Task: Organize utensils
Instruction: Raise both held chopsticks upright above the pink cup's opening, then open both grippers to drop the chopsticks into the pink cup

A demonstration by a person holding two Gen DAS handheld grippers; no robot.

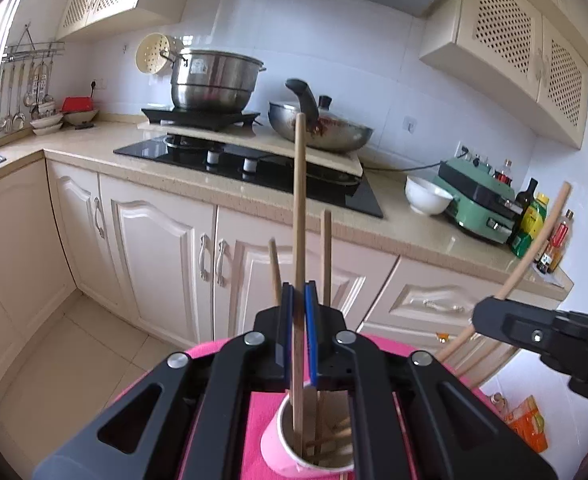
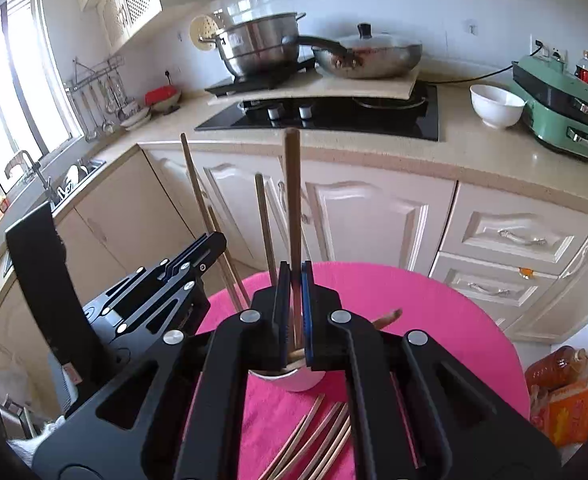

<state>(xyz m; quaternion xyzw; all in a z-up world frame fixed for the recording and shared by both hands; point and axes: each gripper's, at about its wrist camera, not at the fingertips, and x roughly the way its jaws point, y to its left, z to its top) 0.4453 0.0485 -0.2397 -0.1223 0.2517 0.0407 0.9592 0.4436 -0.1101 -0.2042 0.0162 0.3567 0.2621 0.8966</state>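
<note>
The left tongs (image 1: 298, 304) are clamped on a long wooden utensil handle (image 1: 299, 200) that stands nearly upright, its lower end inside a pale pink cup (image 1: 278, 446). The cup sits on a round surface covered in bright pink cloth (image 1: 262, 432). The tongs' black frame hides most of the cup's rim, and what kind of utensil the handle belongs to cannot be told, since its working end is buried in the cup among other wooden pieces (image 1: 329, 436).

The right tongs (image 2: 295, 280) are likewise closed on a wooden handle (image 2: 293, 208), which rises from a white cup (image 2: 294, 380); only a slice of that cup shows beneath the frame. Several other wooden sticks (image 2: 264, 220) stand beside the held one. In the right wrist view, metal forks (image 2: 317, 436) lie on the pink cloth (image 2: 413, 312) near the bottom edge, their handles cut off by the tongs and the frame edge. A brownish object (image 2: 389, 316) peeks out behind the right tongs, too hidden to identify.

Behind, a steel stockpot (image 1: 214, 80) bears a sticker whose print is too small to read. A lidded wok (image 1: 321, 128), a white bowl (image 1: 427, 196) and a green appliance (image 1: 477, 204) sit on the kitchen counter (image 1: 94, 144). Labels on the bottles (image 1: 533, 216) are illegible.
</note>
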